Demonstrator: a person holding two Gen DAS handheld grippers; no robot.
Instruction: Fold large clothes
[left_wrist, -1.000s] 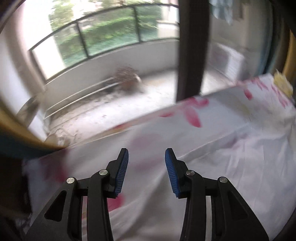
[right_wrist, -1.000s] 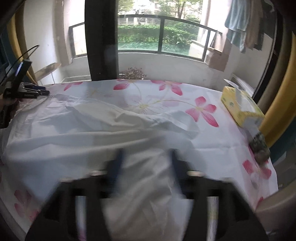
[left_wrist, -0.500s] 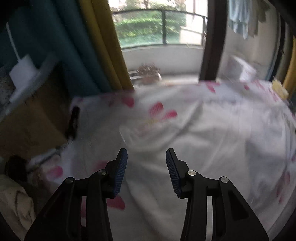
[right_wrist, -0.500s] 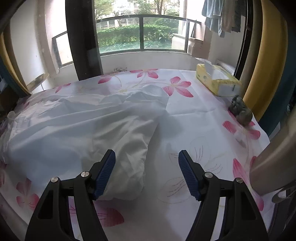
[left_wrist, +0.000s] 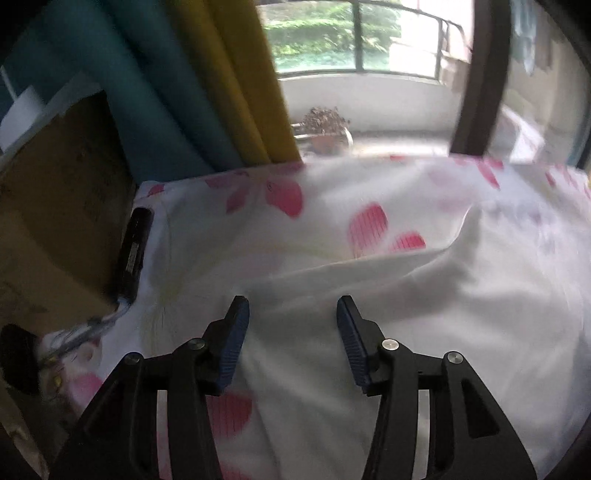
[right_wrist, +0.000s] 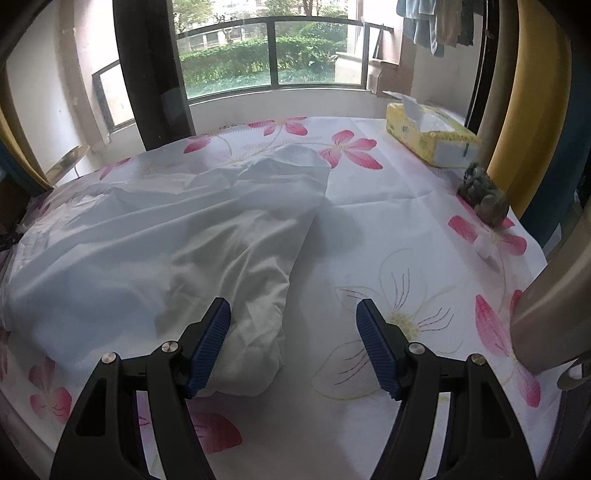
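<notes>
The left gripper (left_wrist: 291, 332) hangs above the white garment (left_wrist: 388, 314) with its blue-padded fingers (left_wrist: 232, 343) parted. The jaws have just been opening further, and nothing is clamped between them; rumpled white cloth shows through the gap, lying below the tips rather than pinched by them. From there the garment spreads to the right and forward of the fingers, its raised fold running up toward the far side of the flowered sheet (left_wrist: 280, 195). Left of the left finger the sheet lies bare, and at its left edge a black oblong device (left_wrist: 133, 251) rests against a brown cardboard box (left_wrist: 55, 221). Beyond the sheet hang teal and yellow curtains (left_wrist: 207, 81), with a balcony and a dried potted plant (left_wrist: 325, 125) behind; this view is somewhat blurred.

The right gripper (right_wrist: 291, 339) holds its jaws wide apart and empty. Its left pad (right_wrist: 208, 347) sits over the near right corner of the white garment (right_wrist: 155, 243), whose bunched end lies in the left part of the gap, while the right pad (right_wrist: 376, 350) stands over bare sheet (right_wrist: 388, 206). The garment extends from the fingers to the left and away, crumpled, ending in a raised lump near the sheet's far side. Well apart to the right, at the far corner, sits a yellow tissue box (right_wrist: 428, 136), with a small dark figurine (right_wrist: 484, 199) nearer along the right edge.
</notes>
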